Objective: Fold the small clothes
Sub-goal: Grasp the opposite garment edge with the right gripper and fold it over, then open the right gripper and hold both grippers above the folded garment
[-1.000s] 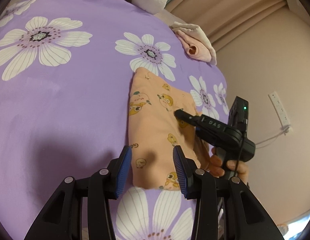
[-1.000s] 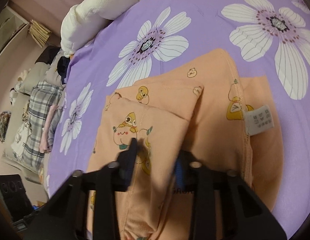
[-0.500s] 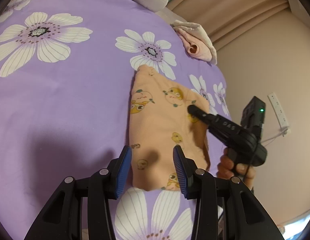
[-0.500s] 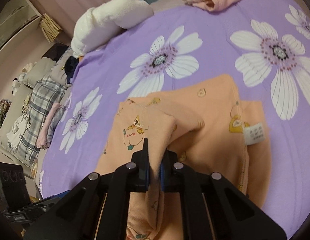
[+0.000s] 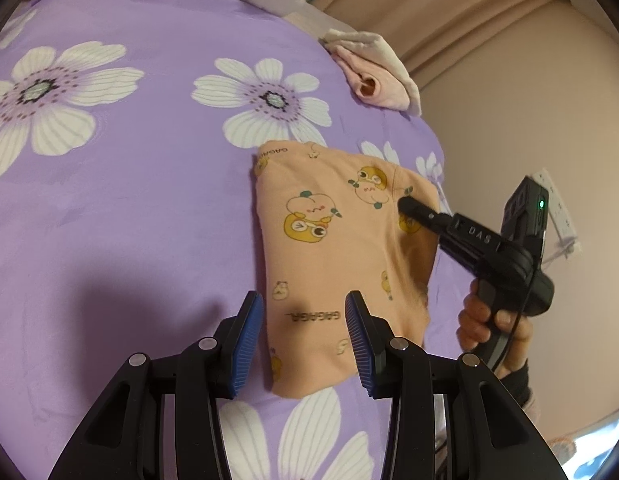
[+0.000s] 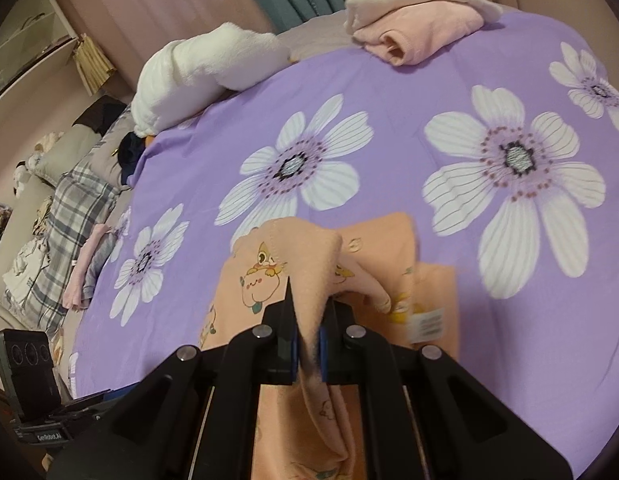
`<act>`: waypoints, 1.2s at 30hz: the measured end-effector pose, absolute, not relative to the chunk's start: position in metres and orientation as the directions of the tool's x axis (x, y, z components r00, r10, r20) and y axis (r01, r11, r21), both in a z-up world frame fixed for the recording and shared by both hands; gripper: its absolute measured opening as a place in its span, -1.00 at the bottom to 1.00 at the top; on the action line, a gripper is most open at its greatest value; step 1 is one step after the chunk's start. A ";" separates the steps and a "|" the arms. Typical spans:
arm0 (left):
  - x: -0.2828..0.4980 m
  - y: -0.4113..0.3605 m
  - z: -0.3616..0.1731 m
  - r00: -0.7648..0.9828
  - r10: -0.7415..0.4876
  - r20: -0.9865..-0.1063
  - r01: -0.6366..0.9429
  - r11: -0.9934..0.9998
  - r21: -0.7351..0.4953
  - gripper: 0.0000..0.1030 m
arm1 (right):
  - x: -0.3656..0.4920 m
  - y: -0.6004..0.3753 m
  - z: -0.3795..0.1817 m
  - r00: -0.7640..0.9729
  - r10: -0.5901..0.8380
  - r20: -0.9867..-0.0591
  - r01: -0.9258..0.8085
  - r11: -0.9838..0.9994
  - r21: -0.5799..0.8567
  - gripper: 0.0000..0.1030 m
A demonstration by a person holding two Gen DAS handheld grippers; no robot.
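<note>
A small orange garment [image 5: 329,248] printed with cartoon animals lies on the purple flowered bedsheet [image 5: 121,200]. My right gripper [image 6: 307,344] is shut on a pinched fold of this orange garment [image 6: 305,264] and holds its edge lifted off the sheet, so the cloth drapes over the jaws. In the left wrist view the right gripper [image 5: 407,204] reaches in from the right, held by a hand [image 5: 489,320]. My left gripper [image 5: 305,332] hovers open above the garment's near end, blue pads [image 5: 249,344] apart with nothing pressed between them.
A folded pink garment [image 6: 421,28] lies at the bed's far edge, and a white plush pillow [image 6: 197,76] beside it. A plaid blanket [image 6: 65,224] and other clothes are heaped off the bed's left side. A wall socket [image 5: 557,208] is on the right.
My right gripper closed on a fold of the orange garment and lifted it, pulling that edge up and over. The left gripper drifted a little but stayed open above the garment.
</note>
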State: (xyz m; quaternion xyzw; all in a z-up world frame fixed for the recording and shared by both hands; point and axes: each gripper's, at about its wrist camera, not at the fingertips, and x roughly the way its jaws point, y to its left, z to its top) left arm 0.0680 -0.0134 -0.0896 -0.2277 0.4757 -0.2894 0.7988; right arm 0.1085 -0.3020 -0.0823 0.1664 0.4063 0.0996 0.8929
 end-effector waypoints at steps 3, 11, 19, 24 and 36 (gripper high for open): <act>0.072 -0.026 -0.089 0.365 -0.676 -0.640 0.269 0.735 -0.623 -0.22 | 0.110 -0.313 -0.081 0.651 0.305 -0.695 -0.031 0.926 0.377 -0.85; 0.081 -0.066 -0.083 0.335 -0.663 -0.670 0.345 0.747 -0.567 -0.22 | 0.120 -0.328 -0.106 0.614 0.271 -0.742 0.028 0.931 0.364 -0.85; 0.087 -0.094 -0.088 0.335 -0.619 -0.710 0.395 0.777 -0.491 -0.22 | 0.107 -0.335 -0.102 0.644 0.129 -0.754 0.062 0.974 0.220 -0.62; 0.082 -0.093 -0.092 0.365 -0.604 -0.709 0.395 0.790 -0.469 -0.22 | 0.066 -0.318 -0.086 0.694 0.070 -0.717 -0.025 0.997 0.073 -0.63; 0.067 -0.079 -0.099 0.403 -0.601 -0.690 0.372 0.797 -0.476 -0.22 | 0.011 -0.275 -0.113 0.688 0.109 -0.717 -0.151 0.989 0.006 -0.74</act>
